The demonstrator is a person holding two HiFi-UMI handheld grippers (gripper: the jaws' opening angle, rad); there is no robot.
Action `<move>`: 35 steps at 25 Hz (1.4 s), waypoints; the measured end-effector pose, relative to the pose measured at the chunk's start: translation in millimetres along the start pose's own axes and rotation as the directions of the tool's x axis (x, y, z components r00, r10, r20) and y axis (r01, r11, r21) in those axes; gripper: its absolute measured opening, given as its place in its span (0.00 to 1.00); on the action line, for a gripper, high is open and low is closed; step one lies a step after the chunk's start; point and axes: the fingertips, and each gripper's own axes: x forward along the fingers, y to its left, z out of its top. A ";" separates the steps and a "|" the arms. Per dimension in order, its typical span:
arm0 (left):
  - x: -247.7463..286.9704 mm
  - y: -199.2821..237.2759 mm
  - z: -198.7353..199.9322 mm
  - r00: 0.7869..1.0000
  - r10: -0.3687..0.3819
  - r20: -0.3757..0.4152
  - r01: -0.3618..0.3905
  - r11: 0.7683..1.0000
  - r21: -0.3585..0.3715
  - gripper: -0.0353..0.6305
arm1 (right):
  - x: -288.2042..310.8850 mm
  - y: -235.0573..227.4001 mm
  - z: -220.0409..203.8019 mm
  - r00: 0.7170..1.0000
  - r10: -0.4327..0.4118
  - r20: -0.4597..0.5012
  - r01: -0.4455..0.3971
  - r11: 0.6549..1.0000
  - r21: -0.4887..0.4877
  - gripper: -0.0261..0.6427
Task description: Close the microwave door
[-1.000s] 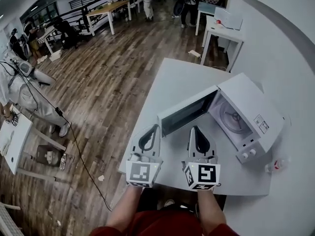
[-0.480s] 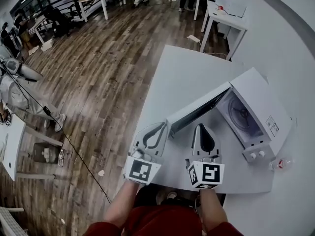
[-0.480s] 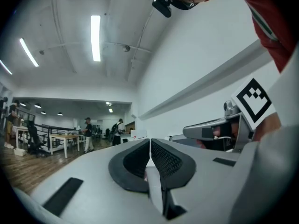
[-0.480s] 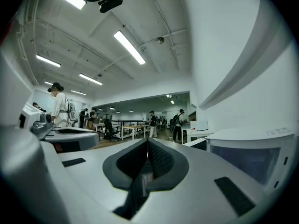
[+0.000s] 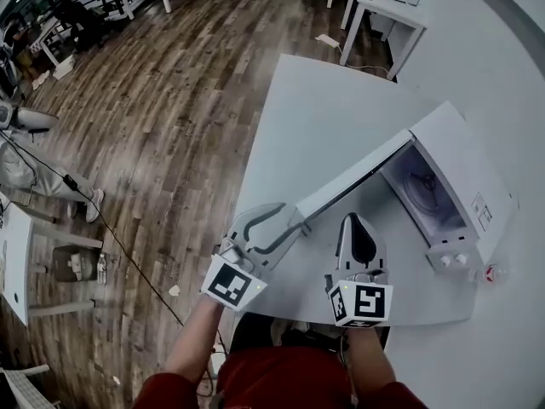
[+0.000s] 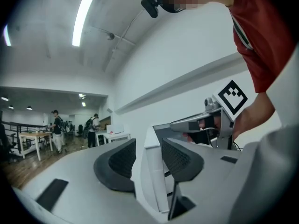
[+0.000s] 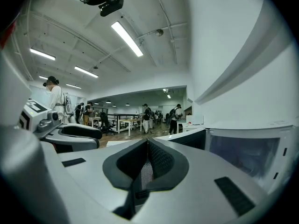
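Note:
A white microwave (image 5: 456, 173) stands at the right of the white table (image 5: 324, 118), its door (image 5: 353, 186) swung wide open toward me. My left gripper (image 5: 288, 220) points at the door's free end; its jaws are opening, and the door's edge (image 6: 152, 171) stands between the dark pads (image 6: 119, 164), with no firm grip to be seen. My right gripper (image 5: 358, 224) hovers in front of the open cavity (image 5: 421, 190), shut with nothing in it; its pads meet in the right gripper view, where the gripper (image 7: 147, 160) faces the door (image 7: 187, 139).
The table's left edge (image 5: 247, 186) drops to a wooden floor (image 5: 170, 100). A small bottle (image 5: 494, 273) lies right of the microwave's knobs (image 5: 451, 261). Another white table (image 5: 383, 11) stands beyond. A cable (image 5: 128, 254) runs across the floor; people stand far off.
Both grippers have come lower and closer to the microwave. The left one has swung right toward the door's free end and opened its jaws around that edge. The right one stays shut.

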 end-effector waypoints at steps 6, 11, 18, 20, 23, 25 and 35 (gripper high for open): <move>9.5 -1.2 -31.0 0.980 -0.187 -0.068 0.186 0.982 -0.017 0.35 | 5.2 -6.1 -15.0 0.998 -0.043 -0.034 0.043 0.999 -0.008 0.07; 19.2 2.1 -44.1 0.954 -0.290 -0.073 0.288 0.957 -0.030 0.37 | 10.6 -10.5 -21.0 0.994 -0.095 -0.060 0.094 0.996 -0.009 0.07; 27.1 0.8 -49.4 0.893 -0.447 -0.052 0.444 0.894 -0.050 0.39 | 20.3 -20.1 -25.8 0.983 -0.161 -0.084 0.160 0.987 -0.019 0.07; 26.9 -3.7 -52.6 0.868 -0.493 -0.057 0.490 0.870 -0.054 0.39 | 23.0 -22.0 -24.9 0.979 -0.182 -0.092 0.180 0.983 -0.029 0.07; 27.5 -10.1 -57.0 0.841 -0.540 -0.040 0.538 0.841 -0.058 0.40 | 24.1 -25.4 -25.3 0.974 -0.209 -0.091 0.206 0.978 -0.041 0.07; 28.7 -10.4 -59.2 0.831 -0.556 -0.032 0.554 0.831 -0.059 0.40 | 24.0 -26.9 -27.8 0.971 -0.218 -0.094 0.214 0.976 -0.049 0.07; 37.1 -11.9 -66.4 0.784 -0.621 -0.016 0.619 0.784 -0.051 0.40 | 22.3 -29.0 -31.9 0.957 -0.266 -0.115 0.260 0.963 -0.070 0.07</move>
